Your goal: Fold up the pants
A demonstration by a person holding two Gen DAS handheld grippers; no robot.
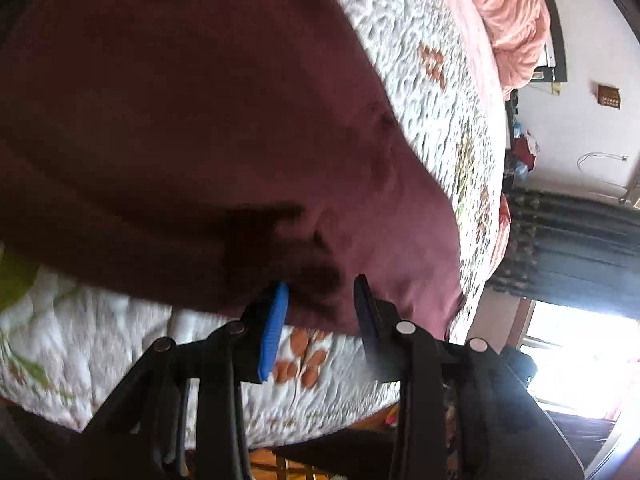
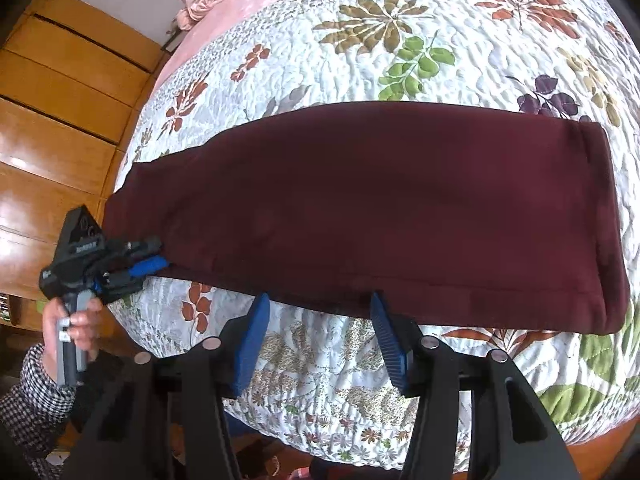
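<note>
Your left wrist view is smeared: the pants (image 1: 180,140) run off its top and left edges. You can't tell whether the left gripper (image 1: 322,300) pinches cloth. Your sleeve (image 2: 32,392) is cut off at the right wrist view's left edge.

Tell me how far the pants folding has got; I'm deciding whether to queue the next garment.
Done: the maroon pants lie flat on the quilt as one long strip, legs apparently stacked. In hand: the left gripper sits at the strip's near-left corner, and the right gripper stands open at its near edge; neither shows a clear grip. Left: folding the strip across its length.
</note>
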